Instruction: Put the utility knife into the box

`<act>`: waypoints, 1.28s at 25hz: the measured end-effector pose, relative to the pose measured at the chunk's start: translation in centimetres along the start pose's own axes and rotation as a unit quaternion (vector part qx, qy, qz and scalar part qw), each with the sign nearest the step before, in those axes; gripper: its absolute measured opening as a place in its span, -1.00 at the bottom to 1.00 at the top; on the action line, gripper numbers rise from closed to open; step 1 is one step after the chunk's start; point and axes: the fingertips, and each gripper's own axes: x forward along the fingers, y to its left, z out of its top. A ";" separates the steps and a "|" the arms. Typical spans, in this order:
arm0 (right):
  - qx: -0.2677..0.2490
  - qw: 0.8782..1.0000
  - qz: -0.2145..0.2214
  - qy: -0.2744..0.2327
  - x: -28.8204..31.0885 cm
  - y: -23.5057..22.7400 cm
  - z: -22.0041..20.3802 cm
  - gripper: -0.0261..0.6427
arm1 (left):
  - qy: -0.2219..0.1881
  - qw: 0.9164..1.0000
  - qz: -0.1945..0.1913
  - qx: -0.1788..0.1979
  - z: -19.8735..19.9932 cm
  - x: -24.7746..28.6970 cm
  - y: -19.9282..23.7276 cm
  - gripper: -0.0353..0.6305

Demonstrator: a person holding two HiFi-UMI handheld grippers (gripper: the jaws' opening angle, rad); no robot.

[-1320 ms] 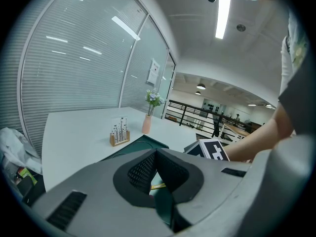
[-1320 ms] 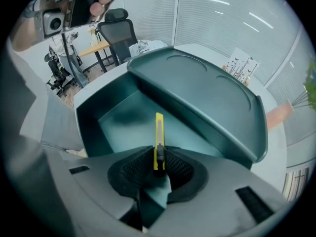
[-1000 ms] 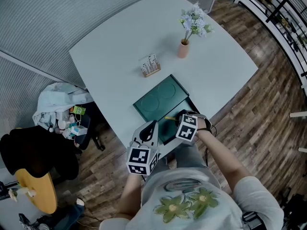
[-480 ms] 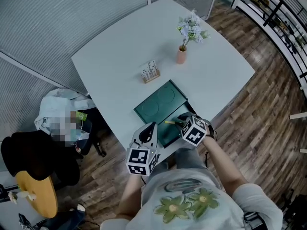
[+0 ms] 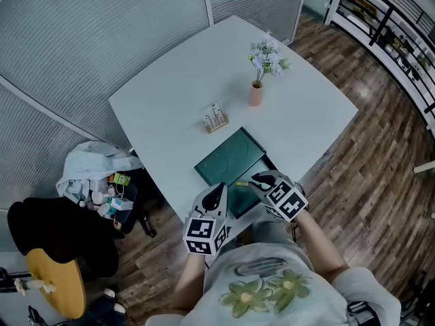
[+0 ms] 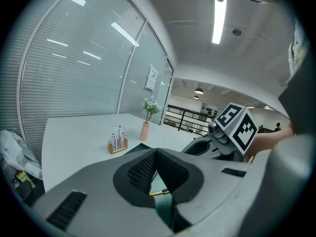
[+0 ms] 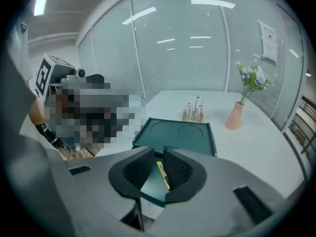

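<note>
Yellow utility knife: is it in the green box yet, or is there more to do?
Looks done: the yellow utility knife lies inside the open dark green box. The right gripper holds nothing, its jaws apart, having just closed partway. Remaining: perhaps closing the flat green lid.

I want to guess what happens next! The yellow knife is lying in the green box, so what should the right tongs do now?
Probably lift the right tongs clear and back from the box. The yellow knife already lies inside it, below the tongs, which have just been closing a little with nothing held, so the job looks done.
</note>
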 end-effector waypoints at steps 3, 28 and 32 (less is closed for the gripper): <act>0.000 0.999 -0.032 -0.032 -1.3 0.2 1.0 -0.90 | -0.004 1.000 -0.004 0.000 0.2 -0.3 -0.5 -0.90; 0.050 0.978 -0.088 -0.181 -7.1 2.1 2.7 -0.91 | -0.016 1.000 -0.011 0.001 0.1 -2.5 -2.3 -0.90; 0.048 0.978 -0.089 -0.181 -7.3 2.3 2.5 -0.91 | -0.014 1.000 -0.012 0.000 -0.2 -2.7 -2.4 -0.90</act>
